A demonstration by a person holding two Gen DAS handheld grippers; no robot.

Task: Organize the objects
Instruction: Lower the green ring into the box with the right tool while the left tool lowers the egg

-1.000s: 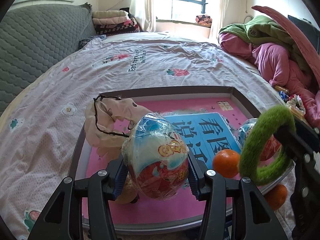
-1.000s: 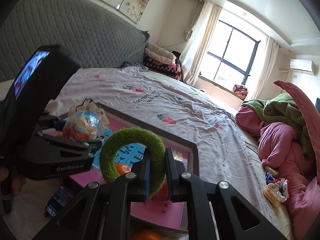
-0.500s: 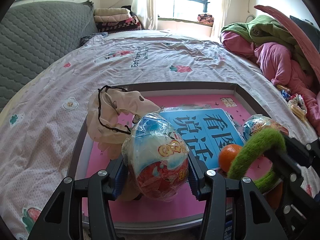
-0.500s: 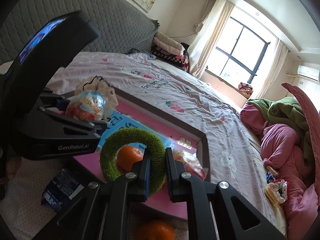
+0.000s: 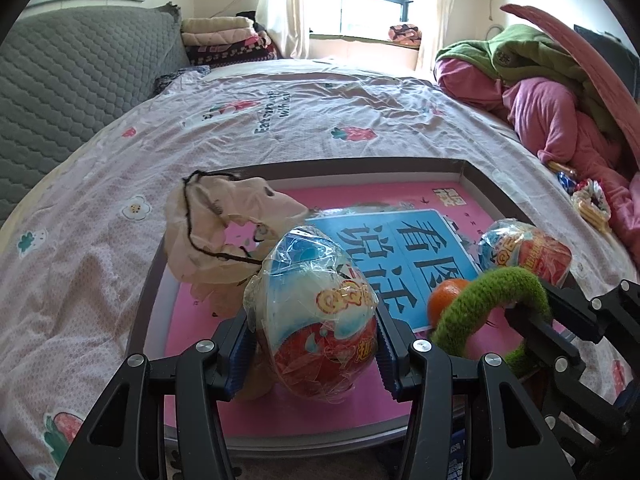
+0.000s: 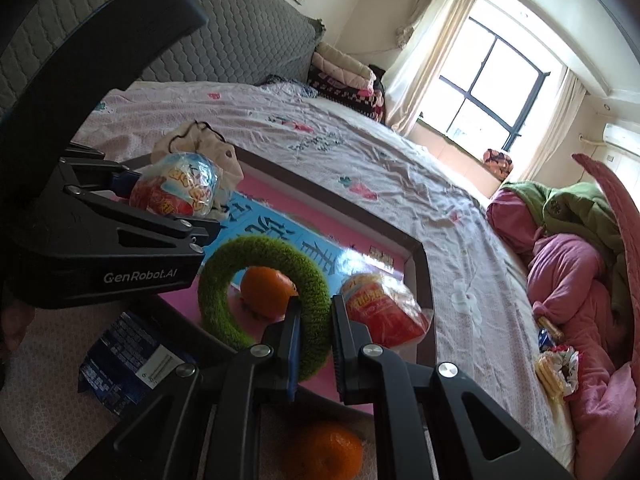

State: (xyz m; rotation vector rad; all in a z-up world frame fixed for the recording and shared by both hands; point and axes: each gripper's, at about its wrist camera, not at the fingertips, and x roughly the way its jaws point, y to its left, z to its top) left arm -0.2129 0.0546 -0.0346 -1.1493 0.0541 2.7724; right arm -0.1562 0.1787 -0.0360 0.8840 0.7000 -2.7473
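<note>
Left gripper (image 5: pixel 316 354) clamps a plastic-wrapped red-and-blue toy egg (image 5: pixel 316 312); right gripper (image 6: pixel 312 334) pinches a fuzzy green ring (image 6: pixel 262 296) above the pink-lined tray (image 6: pixel 332 200).

The egg toy (image 5: pixel 320 312) between the hand-held gripper's pads wears shiny crinkly plastic wrap, and the green ring (image 6: pixel 264 288) looks fuzzy.

A floral-sheeted bed (image 5: pixel 280 120) carries a pink-lined tray (image 5: pixel 486 188), folded blankets (image 5: pixel 224 36) and heaped clothes (image 5: pixel 540 92).
</note>
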